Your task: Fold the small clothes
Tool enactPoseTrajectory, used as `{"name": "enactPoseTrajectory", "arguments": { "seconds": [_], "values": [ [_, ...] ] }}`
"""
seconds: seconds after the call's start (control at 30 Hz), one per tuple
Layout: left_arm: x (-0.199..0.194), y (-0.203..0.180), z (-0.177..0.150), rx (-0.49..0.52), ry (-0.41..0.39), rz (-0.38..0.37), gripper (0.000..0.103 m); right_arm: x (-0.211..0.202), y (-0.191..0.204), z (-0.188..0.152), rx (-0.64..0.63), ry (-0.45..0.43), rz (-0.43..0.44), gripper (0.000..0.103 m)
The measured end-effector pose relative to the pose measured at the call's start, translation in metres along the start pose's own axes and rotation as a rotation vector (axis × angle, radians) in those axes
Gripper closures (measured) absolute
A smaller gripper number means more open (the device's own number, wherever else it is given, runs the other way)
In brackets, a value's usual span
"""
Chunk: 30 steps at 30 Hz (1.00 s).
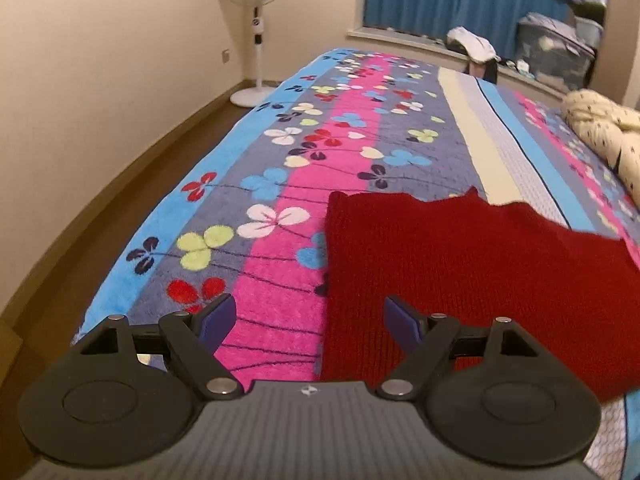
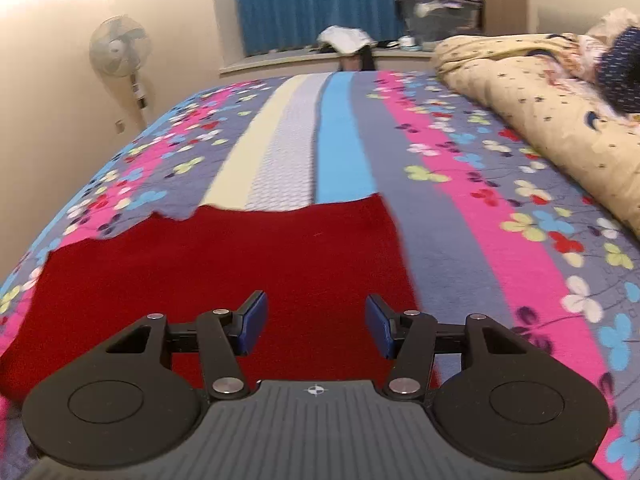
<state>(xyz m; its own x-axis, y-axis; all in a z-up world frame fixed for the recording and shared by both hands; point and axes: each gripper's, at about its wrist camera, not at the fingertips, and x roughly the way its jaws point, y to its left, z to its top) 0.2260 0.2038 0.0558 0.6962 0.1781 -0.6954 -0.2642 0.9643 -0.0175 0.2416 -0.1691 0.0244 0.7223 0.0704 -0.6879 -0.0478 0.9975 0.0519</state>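
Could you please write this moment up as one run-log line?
phase: between grasps | left gripper: jaws open, empty | right gripper: jaws open, empty | red knit garment: flat on floral bedspread

The garment [image 1: 460,280] lies flat on the bed [image 1: 280,208], under and ahead of the right tool [image 2: 316,324] and ahead-right of the left tool [image 1: 308,320] (its left edge runs between that tool's fingers). The quilt [image 2: 540,112] is heaped on the bed, far right of the right tool. The fan [image 1: 256,20] stands on the floor beyond the bed, ahead-left. The window ledge [image 2: 280,60] lies behind the bed.
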Motion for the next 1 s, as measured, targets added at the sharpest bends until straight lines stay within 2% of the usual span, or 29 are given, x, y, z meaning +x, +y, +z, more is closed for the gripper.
{"name": "enactPoseTrajectory", "arguments": {
  "seconds": [0.07,0.1,0.13,0.17,0.2,0.23,0.5,0.57,0.63,0.67,0.87,1.0],
  "values": [
    [0.003,0.005,0.002,-0.024,0.005,0.007,0.018,-0.002,0.022,-0.005,-0.051,0.000,0.061,0.050],
    [0.005,0.008,0.003,-0.034,0.007,0.008,0.018,-0.003,0.035,-0.008,-0.076,-0.010,0.084,0.059],
    [0.005,0.009,0.003,-0.042,0.008,0.007,0.018,-0.004,0.046,-0.010,-0.097,-0.013,0.109,0.075],
    [0.007,0.010,0.004,-0.045,0.008,0.009,0.018,-0.003,0.057,-0.013,-0.116,-0.012,0.139,0.084],
    [0.007,0.011,0.005,-0.045,0.008,0.012,0.018,-0.002,0.067,-0.016,-0.133,-0.009,0.165,0.098],
    [0.007,0.011,0.005,-0.045,0.007,0.016,0.018,0.000,0.079,-0.020,-0.155,-0.009,0.188,0.100],
    [0.011,0.021,0.005,-0.065,0.025,0.031,0.018,0.001,0.161,-0.047,-0.399,-0.048,0.363,0.098],
    [0.012,0.023,0.005,-0.071,0.035,0.034,0.018,0.003,0.180,-0.056,-0.454,-0.046,0.404,0.090],
    [0.013,0.025,0.004,-0.073,0.044,0.042,0.018,0.004,0.198,-0.067,-0.506,-0.053,0.433,0.068],
    [0.014,0.026,0.004,-0.072,0.050,0.047,0.018,0.004,0.208,-0.072,-0.539,-0.062,0.447,0.065],
    [0.022,0.029,0.002,-0.075,0.079,0.070,0.018,0.012,0.253,-0.093,-0.703,-0.105,0.509,0.059],
    [0.026,0.032,0.005,-0.092,0.086,0.070,0.018,0.023,0.276,-0.105,-0.811,-0.054,0.549,0.054]
  ]
}}
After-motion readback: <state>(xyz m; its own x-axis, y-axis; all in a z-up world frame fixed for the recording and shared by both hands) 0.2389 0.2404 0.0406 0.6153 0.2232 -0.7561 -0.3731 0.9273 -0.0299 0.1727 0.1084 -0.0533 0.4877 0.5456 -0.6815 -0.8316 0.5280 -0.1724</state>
